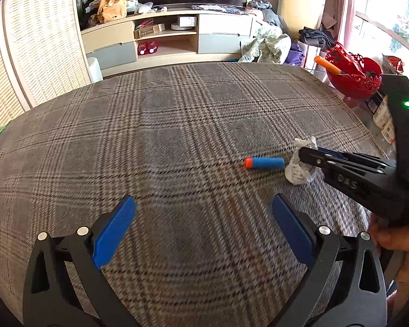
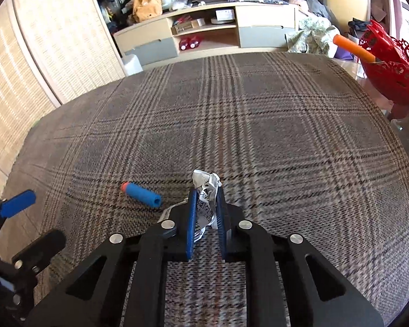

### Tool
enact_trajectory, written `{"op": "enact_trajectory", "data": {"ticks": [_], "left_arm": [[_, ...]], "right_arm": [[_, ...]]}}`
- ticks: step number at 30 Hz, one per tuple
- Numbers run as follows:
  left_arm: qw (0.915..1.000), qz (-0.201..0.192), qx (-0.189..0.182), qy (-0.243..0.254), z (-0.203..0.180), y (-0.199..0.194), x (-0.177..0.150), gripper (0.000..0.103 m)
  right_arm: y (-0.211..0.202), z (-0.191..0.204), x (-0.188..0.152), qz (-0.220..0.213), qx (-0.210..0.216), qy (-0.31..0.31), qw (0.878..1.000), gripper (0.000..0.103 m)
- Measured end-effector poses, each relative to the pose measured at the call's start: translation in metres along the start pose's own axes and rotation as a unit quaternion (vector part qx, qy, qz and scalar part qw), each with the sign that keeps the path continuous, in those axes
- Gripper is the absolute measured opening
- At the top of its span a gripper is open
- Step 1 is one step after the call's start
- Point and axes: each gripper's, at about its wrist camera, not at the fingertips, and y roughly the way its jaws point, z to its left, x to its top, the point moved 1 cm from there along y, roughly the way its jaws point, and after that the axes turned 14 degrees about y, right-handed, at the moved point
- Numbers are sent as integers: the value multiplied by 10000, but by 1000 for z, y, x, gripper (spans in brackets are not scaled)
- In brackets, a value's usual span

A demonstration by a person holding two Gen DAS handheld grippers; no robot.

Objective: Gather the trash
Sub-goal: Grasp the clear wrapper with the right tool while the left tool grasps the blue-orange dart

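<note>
1. The right gripper [image 2: 205, 199] has its jaws closed on a crumpled paper wad [image 2: 205, 184]; the left gripper [image 1: 203, 205] hangs with its jaws spread wide and nothing between them.
2. The wad sits on the plaid cloth [image 2: 259, 136], pinched low and near its middle, with its crumpled top poking out beyond the blue pads [image 2: 191, 226]. It looks light, soft and springy, so a mid-body pinch should hold it; a loose flap might tear or slip.
3. Just beside it to the left lies a blue foam dart [image 2: 141, 194] with an orange tip. It is light and squashy, apt to roll, and best taken across its barrel.
4. Beyond, the cloth is bare, and nothing blocks a lift.
5. At the far right stands a red openwork basket [image 2: 390, 62], well apart, with an orange dart [image 2: 353, 46] sticking out.
</note>
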Motion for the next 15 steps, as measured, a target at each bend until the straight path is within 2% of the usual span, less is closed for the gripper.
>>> {"op": "enact_trajectory", "data": {"ticks": [7, 9, 15], "left_arm": [[9997, -29, -233, 40, -21, 26, 17, 94], [9994, -40, -319, 111, -29, 34, 20, 91], [9983, 7, -474, 341, -47, 53, 30, 66]], "right_arm": [[-16, -22, 6, -41, -71, -18, 10000, 14], [-18, -28, 6, -45, -108, -22, 9999, 14], [-24, -47, 6, -30, -109, 1, 9999, 14]]}}
